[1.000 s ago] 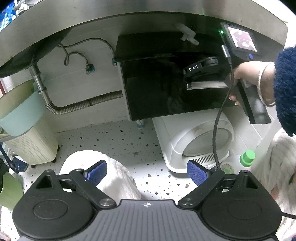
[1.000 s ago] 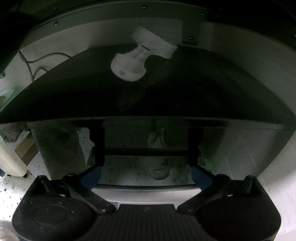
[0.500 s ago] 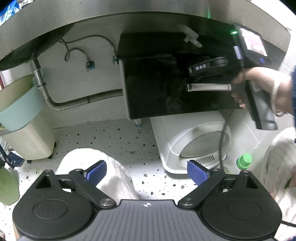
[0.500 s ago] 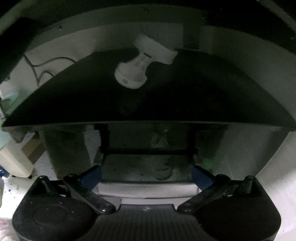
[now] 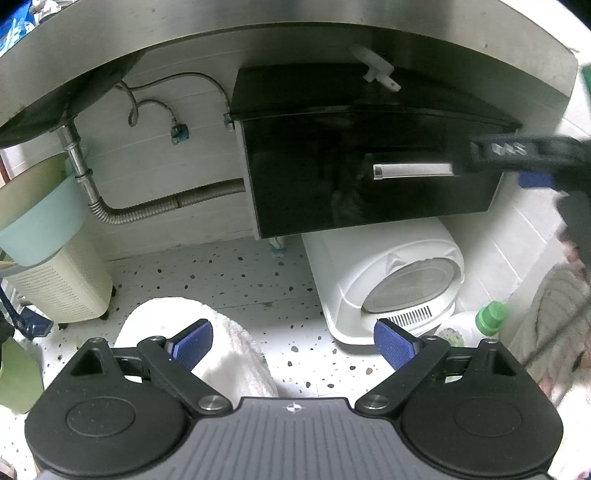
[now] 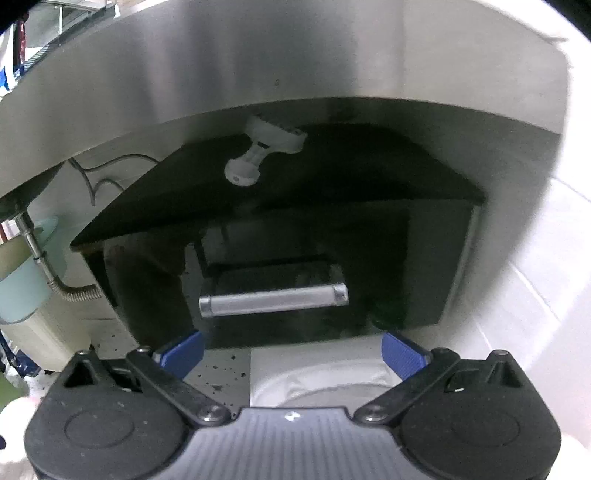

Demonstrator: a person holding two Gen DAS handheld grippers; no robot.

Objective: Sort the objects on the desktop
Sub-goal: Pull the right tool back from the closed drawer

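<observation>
Under a steel bench (image 5: 288,22) hangs a glossy black drawer (image 5: 354,192) with a horizontal silver handle (image 5: 412,170) on its front. The left tool (image 5: 293,341) is low over a speckled floor (image 5: 229,273), its blue-padded fingers (image 5: 194,341) spread wide and holding nothing. Between and below them lies a white fluffy cloth (image 5: 236,354). The right tool (image 6: 291,354) faces the drawer (image 6: 280,258) from close by, its fingers (image 6: 181,352) also spread apart and empty, and the handle (image 6: 273,300) sits just above the gap between them without touching either pad. From the left camera, the right tool (image 5: 535,162) appears blurred at the right edge, level with the handle's right end. A small white plastic clip (image 6: 264,155) rests on the drawer's flat black top, close under the bench. Below the drawer stands a white domed appliance (image 5: 388,280) with a round window. Beside it is a bottle with a green cap (image 5: 489,314). To the left, a corrugated metal pipe (image 5: 147,210) runs along the white wall, near a pale green bin (image 5: 40,218) and a cream perforated basket (image 5: 62,291).
</observation>
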